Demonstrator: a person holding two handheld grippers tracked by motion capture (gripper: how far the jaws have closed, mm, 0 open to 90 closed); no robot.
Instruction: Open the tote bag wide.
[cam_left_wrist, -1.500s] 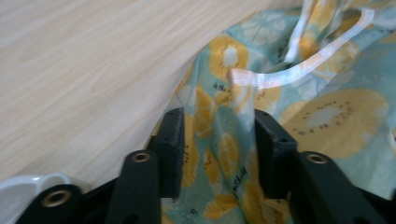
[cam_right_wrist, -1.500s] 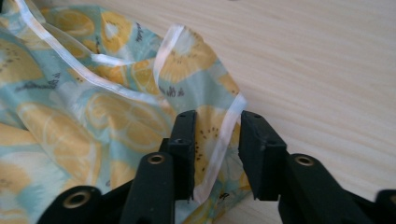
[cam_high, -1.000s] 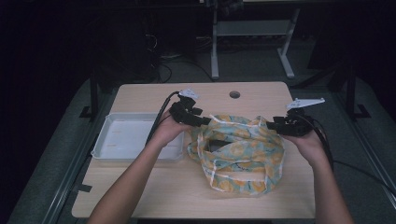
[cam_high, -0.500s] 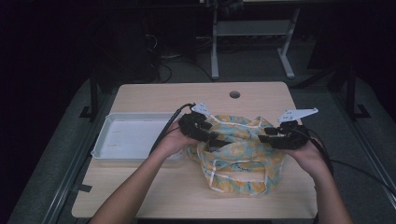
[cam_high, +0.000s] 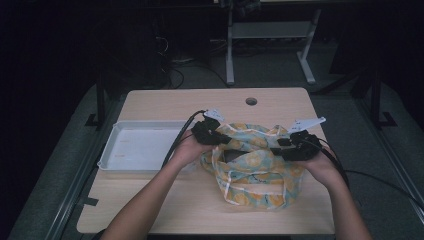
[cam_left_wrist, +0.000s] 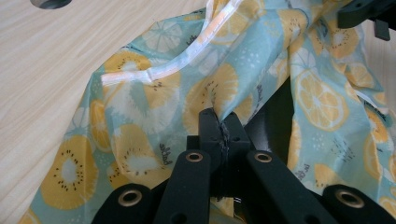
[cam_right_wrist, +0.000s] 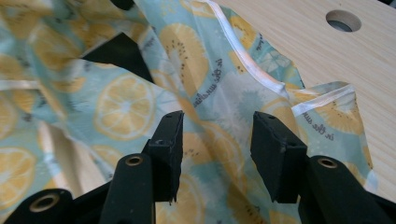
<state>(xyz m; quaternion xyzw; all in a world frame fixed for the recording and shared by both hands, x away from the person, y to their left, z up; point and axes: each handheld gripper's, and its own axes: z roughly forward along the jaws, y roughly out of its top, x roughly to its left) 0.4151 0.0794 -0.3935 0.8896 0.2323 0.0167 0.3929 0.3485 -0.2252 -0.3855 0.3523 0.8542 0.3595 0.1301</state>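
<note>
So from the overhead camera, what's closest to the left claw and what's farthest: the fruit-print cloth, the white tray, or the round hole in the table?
1. Fruit-print cloth: pinched in the left claw.
2. White tray: just left of it.
3. Round hole: farther back, toward the table's far edge.

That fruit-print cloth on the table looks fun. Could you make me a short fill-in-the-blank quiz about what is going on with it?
1. The left gripper has its fingers shut on a fold of the ____.
2. The right gripper hangs over the cloth with its fingers ____.
3. The white tray lies at the cloth's ____ side in the high view.
4. The cloth is printed with slices of ____.

Missing words: cloth; open; left; fruit
</note>
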